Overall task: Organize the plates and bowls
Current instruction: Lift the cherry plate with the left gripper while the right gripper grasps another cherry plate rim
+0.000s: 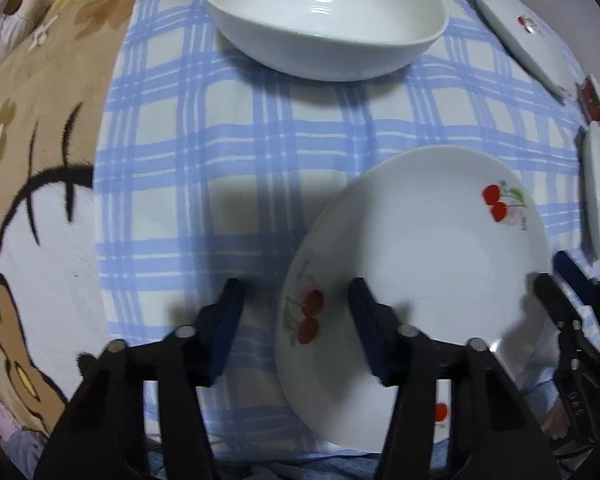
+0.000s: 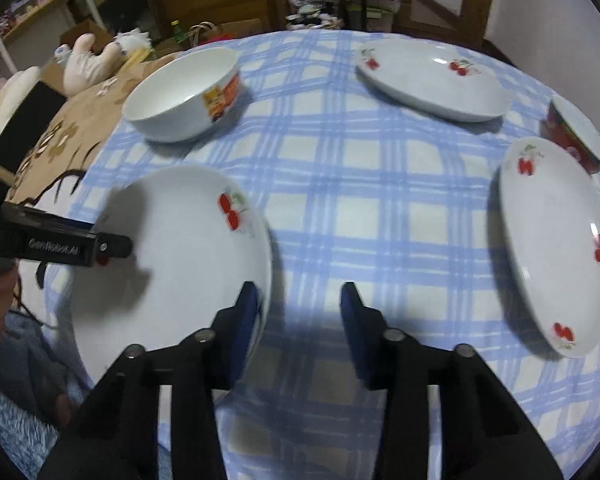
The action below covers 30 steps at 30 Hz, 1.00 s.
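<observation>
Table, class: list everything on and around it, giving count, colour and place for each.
round ceramic plates: three, white with red cherries; near left, far centre, right.
deep ceramic bowl: one, white with orange label, far left.
red-sided bowl: one, red outside, right edge.
checked tablecloth: one, blue and white, covering table.
floral blanket: one, tan, left of cloth.
plush toys: count unclear, pale, beyond blanket.
left gripper: one, black with blue pads, open astride the near plate's left rim.
right gripper: one, same colours, open astride its right rim.
</observation>
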Motion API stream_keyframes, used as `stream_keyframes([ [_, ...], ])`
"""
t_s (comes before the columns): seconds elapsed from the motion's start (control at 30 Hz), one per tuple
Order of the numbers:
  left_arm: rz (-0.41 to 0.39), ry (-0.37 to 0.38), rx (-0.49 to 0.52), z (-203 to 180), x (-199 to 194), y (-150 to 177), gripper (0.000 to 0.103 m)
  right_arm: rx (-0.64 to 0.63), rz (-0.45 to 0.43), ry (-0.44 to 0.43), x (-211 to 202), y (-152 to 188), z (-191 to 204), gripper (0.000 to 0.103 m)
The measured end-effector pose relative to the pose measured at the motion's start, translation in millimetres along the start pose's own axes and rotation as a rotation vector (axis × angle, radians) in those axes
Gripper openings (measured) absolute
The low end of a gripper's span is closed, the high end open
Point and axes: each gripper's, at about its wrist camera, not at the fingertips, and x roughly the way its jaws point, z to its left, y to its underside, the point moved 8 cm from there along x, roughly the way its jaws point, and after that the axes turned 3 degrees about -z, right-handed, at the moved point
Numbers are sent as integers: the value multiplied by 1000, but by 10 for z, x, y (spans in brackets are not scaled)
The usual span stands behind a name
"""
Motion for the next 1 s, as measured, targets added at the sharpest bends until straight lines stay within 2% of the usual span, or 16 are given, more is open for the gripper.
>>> stream_keyframes([
  [0.07, -9, 3, 13, -18, -8, -9, 32, -18, 12, -9, 4, 10, 61, 27],
  [0.1, -8, 9, 16, -19, -14, -5, 28, -17, 21, -15, 11, 13, 83, 23],
  [0.17, -13, -3, 32, -32, -32, 11, 28, -12, 45, -48, 39, 36, 130, 13],
  [0.2, -17, -6, 34, -28, -25, 24, 28, -9, 52, -56, 58, 55, 145, 11],
  [0.33, -29, 3, 12, -70, -103, -39, 25, -12, 40, -53, 50, 75, 147, 11],
  [0.47, -42, -4, 27, -130, -301, -23, 25, 2, 34, -64, -4, 65, 105, 10],
  [0.67, -75, 27, 54, -337, -586, -55, 23, 41, -1, -69, -197, 4, -56, 10],
  [0.87, -90, 65, 74, -649, -852, -94, 21, 68, -49, -34, -454, -80, -287, 10],
  [1.0, -93, 69, 97, -851, -818, -116, 21, 84, -62, -11, -583, -59, -465, 10],
])
